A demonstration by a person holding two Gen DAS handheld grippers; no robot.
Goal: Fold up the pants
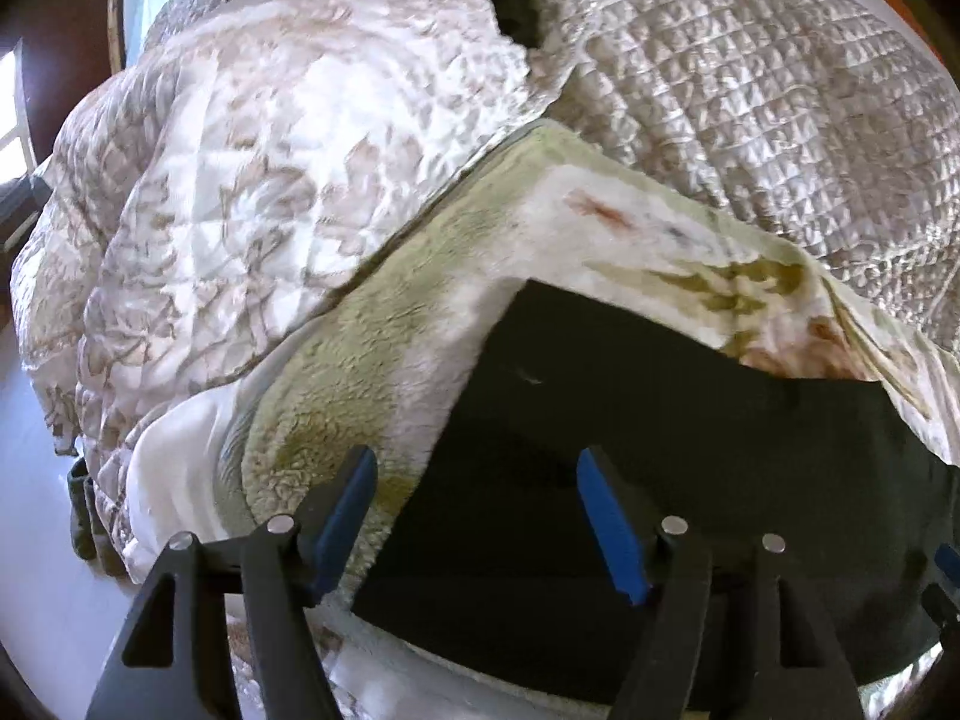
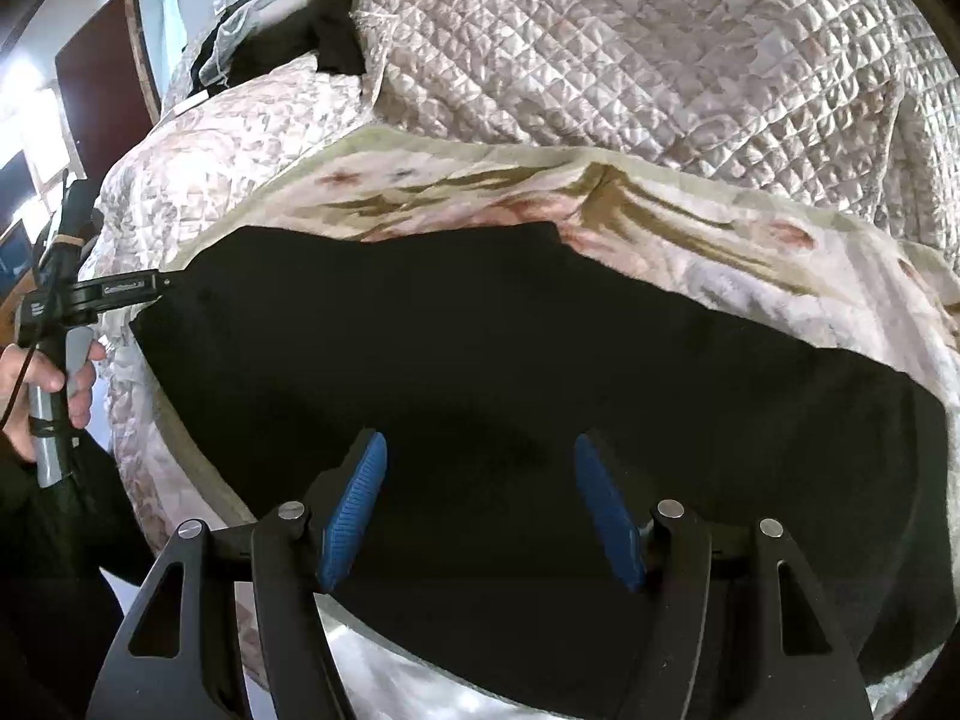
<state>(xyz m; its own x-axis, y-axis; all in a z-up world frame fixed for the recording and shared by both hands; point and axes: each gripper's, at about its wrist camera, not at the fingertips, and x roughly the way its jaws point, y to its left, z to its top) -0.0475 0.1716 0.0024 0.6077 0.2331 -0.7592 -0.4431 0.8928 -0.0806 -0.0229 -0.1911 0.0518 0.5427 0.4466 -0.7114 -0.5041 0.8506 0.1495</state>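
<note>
Nearest the lens in the right wrist view: right gripper (image 2: 480, 504), spread wide, gripping nothing, poised low over the black pants (image 2: 480, 372). Likewise in the left wrist view: left gripper (image 1: 477, 516), parted and empty, right blue pad over dark cloth, left pad over the fleece blanket (image 1: 336, 372) just off the pants' edge.

Pants spread flat on the blanket atop the bed, filling the lower middle of both views. Long axis apparently from 9 o'clock to 3 o'clock across the right view; waist or hem end impossible to tell, black cloth showing no detail.

Probably the moment of picking edges for a fold. Best done by lowering each gripper squarely onto the near edge, pinching only the pants and not the blanket pile beneath, then lifting both ends level and carrying them toward 12 o'clock, edges matched.

Farther off, toward 11 and 1 o'clock: rumpled quilt (image 2: 660, 60), clear of the pants.
</note>
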